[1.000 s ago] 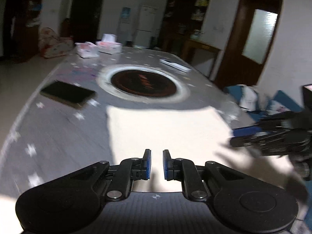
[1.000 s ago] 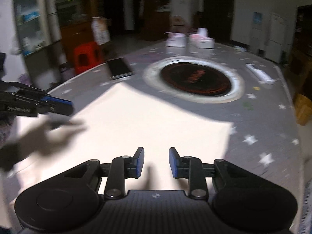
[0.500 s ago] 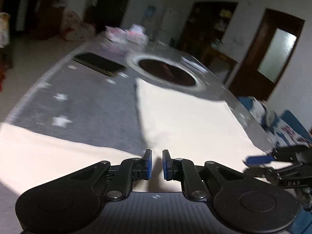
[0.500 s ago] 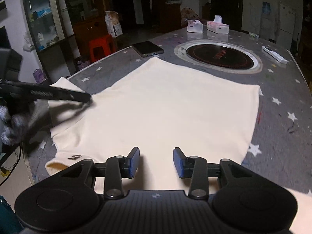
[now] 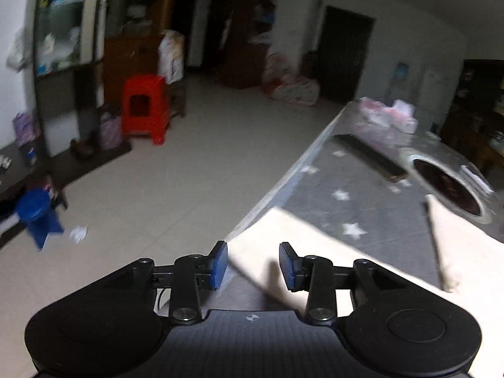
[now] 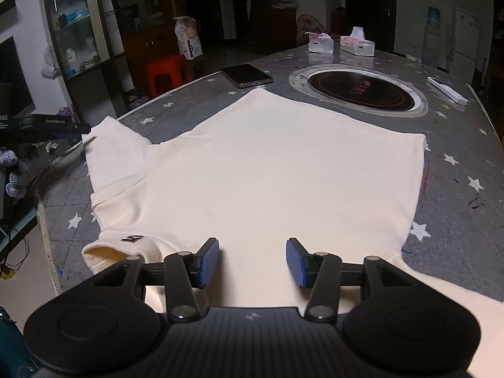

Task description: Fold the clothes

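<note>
Left claw (image 5: 253, 264) just opening over shirt sleeve (image 5: 283, 236), angled downward.

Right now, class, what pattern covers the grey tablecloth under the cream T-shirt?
White stars on the quilted grey tablecloth, clearest in the right wrist view.

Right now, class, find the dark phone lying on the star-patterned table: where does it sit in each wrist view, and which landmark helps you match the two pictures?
Left wrist view: the phone is a blurred dark slab at right of centre, near the table's far edge.
Right wrist view: the phone lies upper centre-left, just beyond the cream shirt.
Shared landmark: the round dark cooktop.
</note>
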`<action>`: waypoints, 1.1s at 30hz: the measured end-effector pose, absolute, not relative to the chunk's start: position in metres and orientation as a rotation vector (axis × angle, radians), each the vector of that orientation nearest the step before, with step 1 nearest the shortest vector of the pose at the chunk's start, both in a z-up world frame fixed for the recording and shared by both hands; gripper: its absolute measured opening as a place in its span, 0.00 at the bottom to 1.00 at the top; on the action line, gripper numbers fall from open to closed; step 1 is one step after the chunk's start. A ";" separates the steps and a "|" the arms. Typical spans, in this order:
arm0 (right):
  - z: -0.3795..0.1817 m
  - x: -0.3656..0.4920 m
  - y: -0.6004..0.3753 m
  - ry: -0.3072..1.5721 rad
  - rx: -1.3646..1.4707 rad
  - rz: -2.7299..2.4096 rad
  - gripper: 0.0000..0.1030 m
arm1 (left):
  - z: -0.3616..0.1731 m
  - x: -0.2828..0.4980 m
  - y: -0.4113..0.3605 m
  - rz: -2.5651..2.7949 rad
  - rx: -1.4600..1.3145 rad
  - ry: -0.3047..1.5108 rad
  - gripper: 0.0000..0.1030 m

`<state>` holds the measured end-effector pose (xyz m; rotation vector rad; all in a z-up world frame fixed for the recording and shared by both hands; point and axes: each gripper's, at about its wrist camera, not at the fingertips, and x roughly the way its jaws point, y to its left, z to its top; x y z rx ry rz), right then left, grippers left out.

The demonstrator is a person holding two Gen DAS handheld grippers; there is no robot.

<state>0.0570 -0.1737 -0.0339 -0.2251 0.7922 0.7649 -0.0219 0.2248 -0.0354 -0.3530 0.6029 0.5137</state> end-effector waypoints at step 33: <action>-0.027 0.047 -0.177 0.750 -0.222 0.749 0.55 | 0.025 0.016 0.165 0.166 -0.257 0.420 0.05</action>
